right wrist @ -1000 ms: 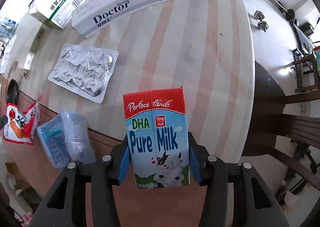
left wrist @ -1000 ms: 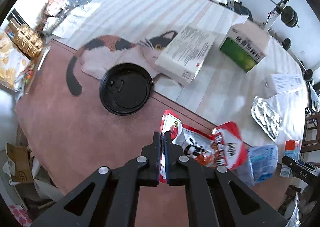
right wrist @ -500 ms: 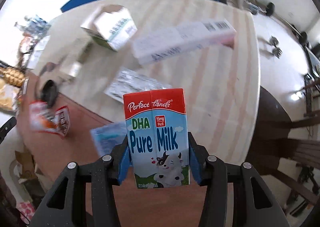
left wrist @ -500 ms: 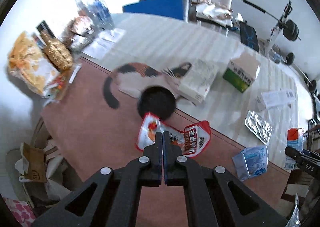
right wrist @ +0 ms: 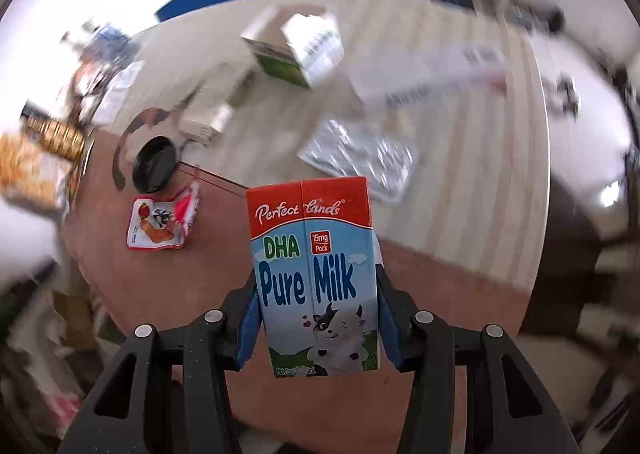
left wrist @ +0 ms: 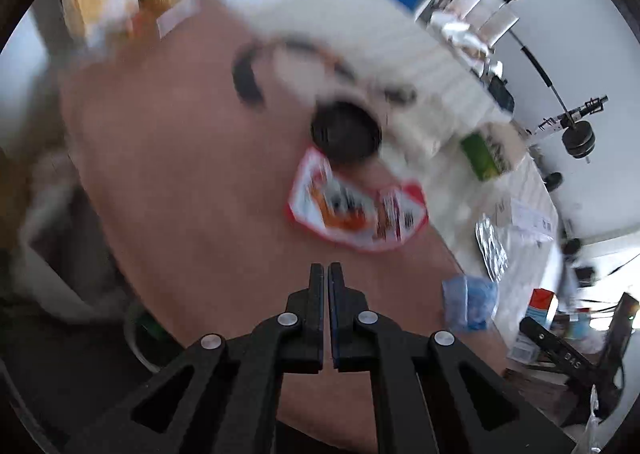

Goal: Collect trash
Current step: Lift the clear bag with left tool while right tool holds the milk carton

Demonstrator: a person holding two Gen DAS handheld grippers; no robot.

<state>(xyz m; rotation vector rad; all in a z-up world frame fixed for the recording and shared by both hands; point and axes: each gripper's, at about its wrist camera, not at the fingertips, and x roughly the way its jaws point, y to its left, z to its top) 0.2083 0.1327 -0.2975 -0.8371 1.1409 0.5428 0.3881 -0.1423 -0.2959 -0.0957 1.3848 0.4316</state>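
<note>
Currently: your right tongs (right wrist: 316, 330) clamp milk carton (right wrist: 314, 274) by its sides, above table. Left tongs (left wrist: 329, 320) closed, empty; red wrapper (left wrist: 356, 210) lies ahead of tips. Risk: carton slips w/ a fast swing.

Milk carton (right wrist: 314, 274) between right tongs (right wrist: 316, 330)

On the milk carton (right wrist: 314, 274), "Perfect Lands" is read in white script across the red top band. Below it, "DHA" is printed in green, "15mg Pack" stands on a small red tag, and "Pure Milk" is set in large blue letters — a line at the carton's foot is too small to be made out. Print on the other boxes is blurred beyond reading.
</note>
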